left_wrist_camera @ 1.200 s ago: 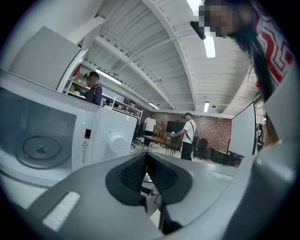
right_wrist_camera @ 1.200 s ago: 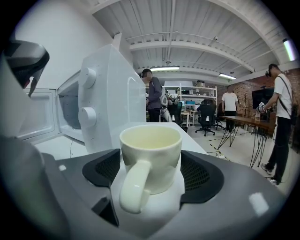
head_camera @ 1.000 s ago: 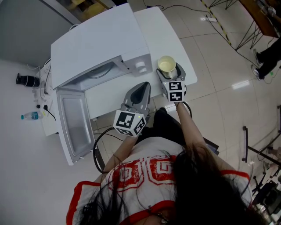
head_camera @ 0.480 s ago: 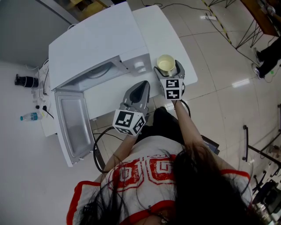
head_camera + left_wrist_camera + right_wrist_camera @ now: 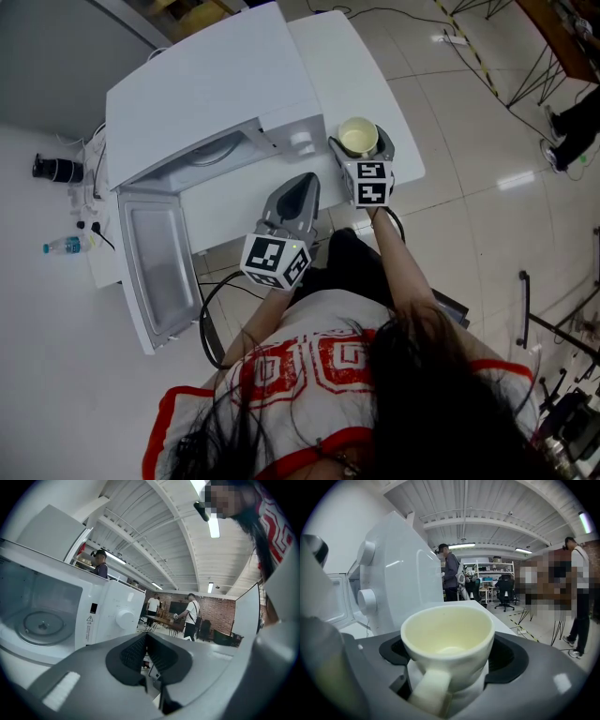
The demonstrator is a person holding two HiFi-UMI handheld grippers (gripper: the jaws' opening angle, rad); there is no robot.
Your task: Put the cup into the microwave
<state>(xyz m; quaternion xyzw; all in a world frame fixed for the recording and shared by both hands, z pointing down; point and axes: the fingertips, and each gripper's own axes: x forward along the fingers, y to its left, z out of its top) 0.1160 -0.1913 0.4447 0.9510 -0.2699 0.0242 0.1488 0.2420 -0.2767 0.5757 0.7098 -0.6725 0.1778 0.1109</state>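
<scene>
While the door of the boxy white microwave oven (image 5: 206,84) hangs swung wide, the task stands at its grasping step. The pale cream ceramic cup (image 5: 447,641) is not yet in hand. It sits on the white table (image 5: 347,66), just beside the oven's right end, outside the cavity (image 5: 211,155).

The right gripper (image 5: 359,145) has its 2 jaws round the cup. They have just been opening and now stand very wide. In the right gripper view a dark gap shows on each side between pad and cup wall, so I judge nothing is squeezed yet. The left gripper (image 5: 302,187) lies well clear of the cup, in front of the oven's control panel. Its ribbed pads are brought together at the tip, with nothing between them.

The cup stands upright, mouth up, so its long axis runs vertically. It looks empty. Its 1 handle points straight back along the right gripper toward the person, and sits low between the jaws.

The next move, as I read it, calls for:
- closing the jaws on the cup's round body, either side of the handle, firmly enough that the smooth glaze does not slip;
- lifting it level;
- carrying it left past the 2 knobs to the open cavity;
- setting it on the glass turntable (image 5: 42,627).

The closed left gripper sits near that path and may need to give way.
</scene>
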